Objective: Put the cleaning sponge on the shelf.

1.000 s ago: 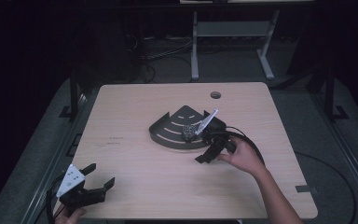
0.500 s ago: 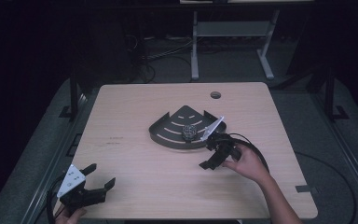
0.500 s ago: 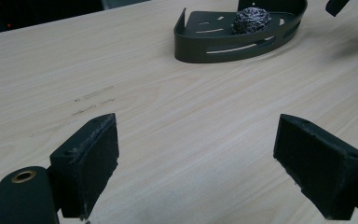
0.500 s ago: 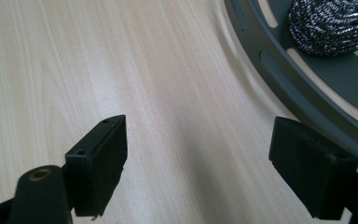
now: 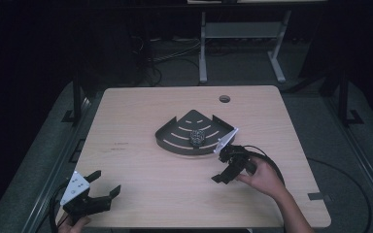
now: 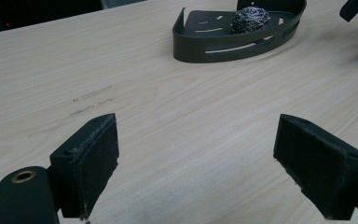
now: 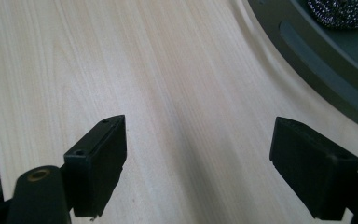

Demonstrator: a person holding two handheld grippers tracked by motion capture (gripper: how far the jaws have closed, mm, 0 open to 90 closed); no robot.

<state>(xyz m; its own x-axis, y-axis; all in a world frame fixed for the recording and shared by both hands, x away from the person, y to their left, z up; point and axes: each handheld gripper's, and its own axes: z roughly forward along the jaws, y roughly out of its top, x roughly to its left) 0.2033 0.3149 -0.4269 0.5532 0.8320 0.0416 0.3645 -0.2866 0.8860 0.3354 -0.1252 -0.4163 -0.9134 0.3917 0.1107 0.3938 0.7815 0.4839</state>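
A dark fan-shaped tray (image 5: 172, 144) lies at the middle of the table, with a steel wool scrubber (image 5: 196, 137) resting in it. My right gripper (image 5: 222, 169) hovers just off the tray's front right corner, open. Its jaws have just been opening a little further, with nothing between them. In the right gripper view the gripper (image 7: 198, 163) looks down on bare wood, the tray's rim (image 7: 335, 79) and the scrubber (image 7: 345, 11) at the upper right. My left gripper (image 5: 104, 183) rests open near the front left edge. From the left gripper (image 6: 209, 163) the tray (image 6: 214, 46) and scrubber (image 6: 251, 18) lie far ahead.
The light wooden table (image 5: 141, 111) has a round cable hole (image 5: 224, 98) at its back right. A black cable (image 5: 272, 165) loops from the right gripper over the person's hand (image 5: 264, 178). A metal stand (image 5: 243, 34) is on the floor behind the table.
The right gripper has drawn back from the tray's front rim toward the table's front and slightly down. The scrubber stays in the tray. The left gripper has not moved.
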